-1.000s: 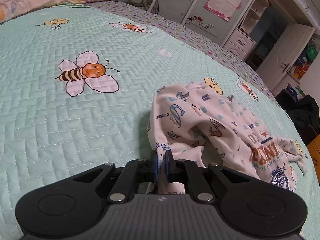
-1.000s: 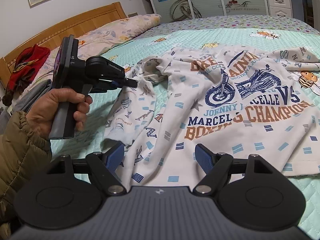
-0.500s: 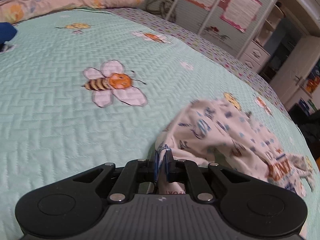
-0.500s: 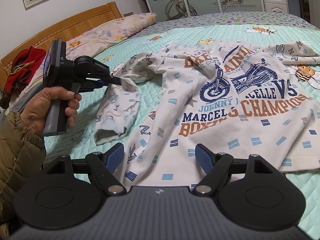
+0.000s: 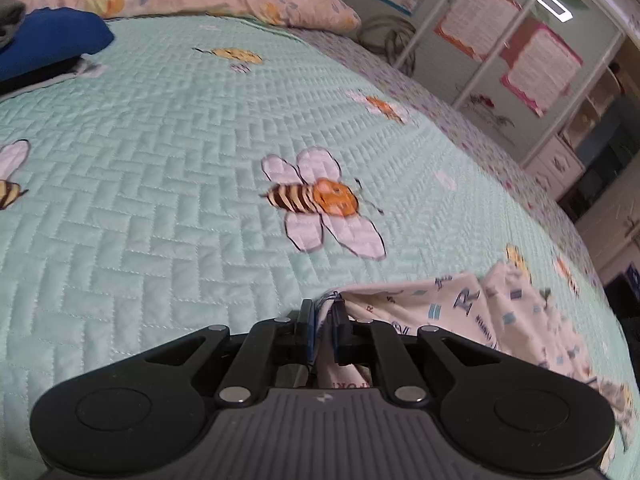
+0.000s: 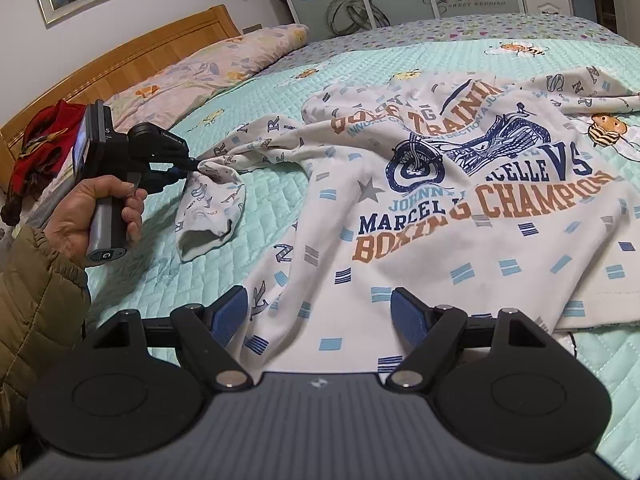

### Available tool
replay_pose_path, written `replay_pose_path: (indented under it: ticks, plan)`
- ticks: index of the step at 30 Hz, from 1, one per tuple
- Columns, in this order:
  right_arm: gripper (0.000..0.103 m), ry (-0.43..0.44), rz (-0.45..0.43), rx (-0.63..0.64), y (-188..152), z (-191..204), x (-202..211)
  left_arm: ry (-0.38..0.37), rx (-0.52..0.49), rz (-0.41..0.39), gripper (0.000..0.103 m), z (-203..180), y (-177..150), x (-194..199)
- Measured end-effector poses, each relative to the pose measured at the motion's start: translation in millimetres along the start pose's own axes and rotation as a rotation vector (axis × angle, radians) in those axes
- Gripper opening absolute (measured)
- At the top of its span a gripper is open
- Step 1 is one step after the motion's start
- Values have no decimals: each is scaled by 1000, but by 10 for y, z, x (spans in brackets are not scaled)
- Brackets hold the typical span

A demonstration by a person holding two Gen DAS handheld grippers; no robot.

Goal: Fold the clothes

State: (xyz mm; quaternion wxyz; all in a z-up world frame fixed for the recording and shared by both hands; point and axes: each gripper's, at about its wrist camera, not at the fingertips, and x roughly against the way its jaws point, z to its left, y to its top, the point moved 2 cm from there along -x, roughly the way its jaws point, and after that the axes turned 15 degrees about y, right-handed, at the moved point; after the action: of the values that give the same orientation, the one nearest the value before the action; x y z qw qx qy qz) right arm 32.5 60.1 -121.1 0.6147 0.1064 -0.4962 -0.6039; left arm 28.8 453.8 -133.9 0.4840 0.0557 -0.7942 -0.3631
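A: Left tool (image 5: 323, 322), jaws pinched tight on the sleeve (image 6: 216, 200) of the printed shirt (image 6: 460, 208). The fabric is bunched right between the blue pads (image 5: 310, 332).

B: And the right tool (image 6: 320, 312)?

A: Its jaws stand wide apart, hovering low over the shirt's near hem, pads clear of the cloth. The shirt lies spread on the bed (image 6: 272, 196) straight ahead of it, graphic side up.

B: Where's that sleeve sitting?

A: Off to the right tool's left, lifted at the pinch point, its cuff end drooping down to the quilt. The person's hand (image 6: 96, 208) grips the left tool's handle, with a padded olive sleeve at the wrist.

B: What changed since a second ago?

A: The left tool has carried the sleeve outward, away from the shirt's body. In the left wrist view the bee print (image 5: 320, 200) has slid across to the right, and much less of the shirt shows ahead of that tool. The right tool has hardly budged, its gap the same.
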Motion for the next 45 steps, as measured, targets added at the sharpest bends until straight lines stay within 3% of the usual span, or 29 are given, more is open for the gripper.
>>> replay_pose_path:
  ticks: [6, 12, 15, 16, 17, 20, 22, 24, 28, 30, 32, 36, 41, 45]
  plan:
    - [80, 13, -4, -3, -13, -26, 23, 51, 115, -54, 9, 239, 110, 84]
    - [80, 22, -16, -12, -18, -85, 74, 88, 34, -44, 15, 74, 54, 67]
    - [80, 20, -32, -10, -1, -105, 126, 212, 64, -176, 51, 85, 99, 334]
    - [80, 19, -40, -10, 8, -115, 148, 279, 90, -238, 75, 116, 117, 449]
    - [80, 18, -49, -12, 15, -127, 168, 344, 119, -295, 89, 153, 129, 553]
    - [80, 4, -89, -11, 59, -193, 267, 422, 200, -384, 90, 257, 139, 747]
    - [80, -9, -118, -8, 93, -241, 341, 352, 212, -371, 89, 222, 119, 777]
    - [80, -38, -152, -12, 146, -325, 437, 268, 154, -343, 89, 43, 58, 781]
    - [81, -114, -242, -47, 247, -562, 700, 1, -143, -260, 89, -673, -316, 802]
    - [81, -169, -279, -71, 278, -696, 825, -138, -298, -178, 89, -1010, -579, 826]
    - [83, -206, -299, -91, 268, -791, 928, -221, -408, -96, 89, -1232, -847, 831]
    - [86, -216, -326, -137, 126, -926, 1045, -131, -511, -32, 89, -1353, -1221, 780]
    - [86, -194, -368, -212, -38, -1058, 1157, -60, -498, -32, 90, -1147, -1279, 880]
    - [89, -201, -401, -247, -51, -1267, 1231, -31, -489, 38, 90, -1071, -1386, 901]
